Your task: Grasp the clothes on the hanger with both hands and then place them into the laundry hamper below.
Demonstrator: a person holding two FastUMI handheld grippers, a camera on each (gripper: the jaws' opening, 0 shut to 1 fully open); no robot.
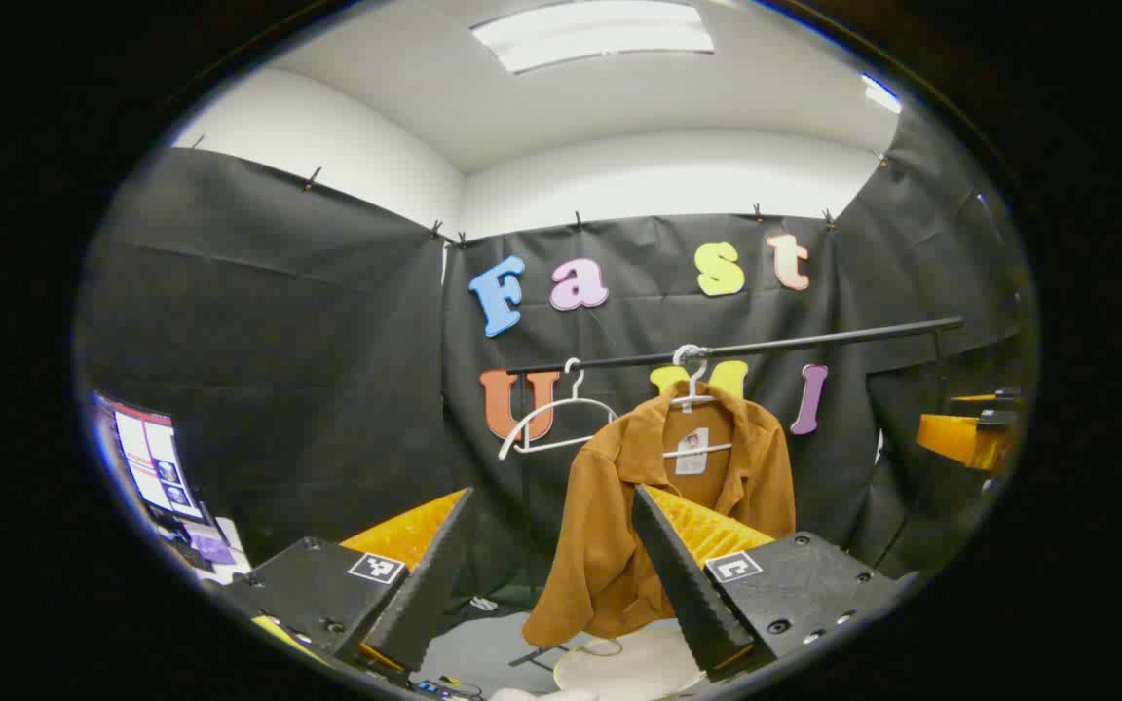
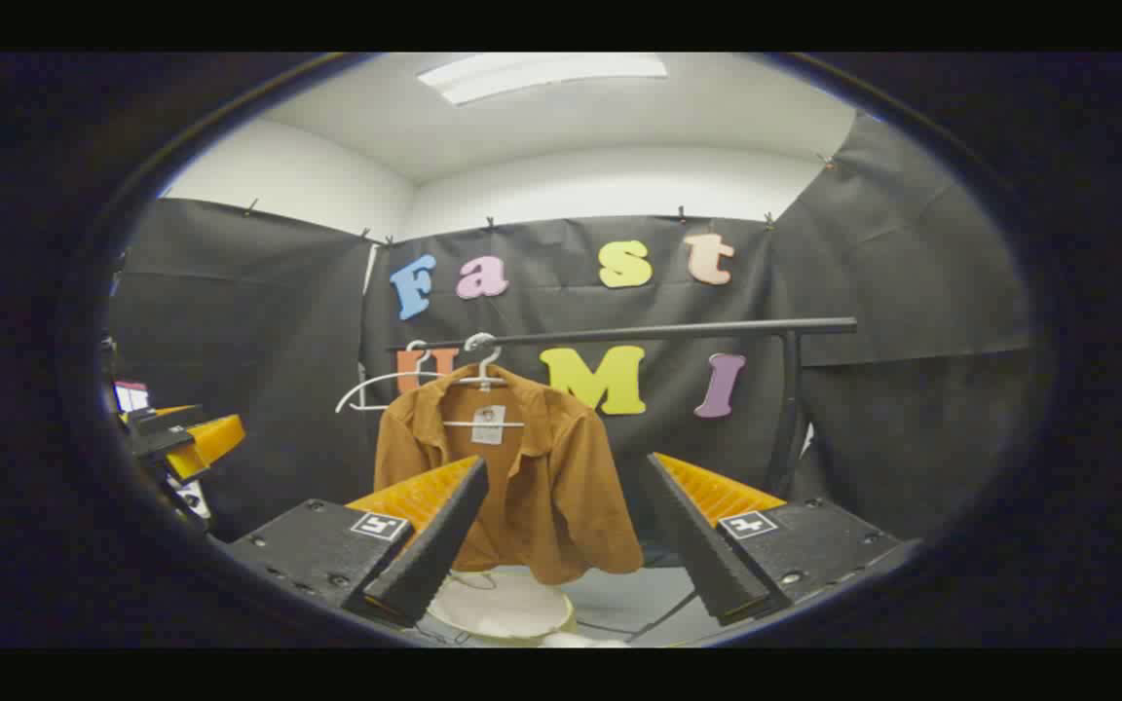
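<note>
So the shirt (image 2: 512,467) hangs on a hanger (image 2: 479,375) from the rail (image 2: 639,334), with a spare hanger (image 2: 376,387) just left of it. The hamper (image 2: 503,606) sits on the floor right below the shirt. Both grippers are well in front of it, fingers (image 2: 434,545) spread apart. There's a monitor (image 1: 157,462) far left in the left gripper view.

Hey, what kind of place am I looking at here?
Likely an indoor recording booth staged as a laundry corner: black cloth walls, a black metal clothes rail holding a brown collared shirt, with a white laundry hamper below.
</note>
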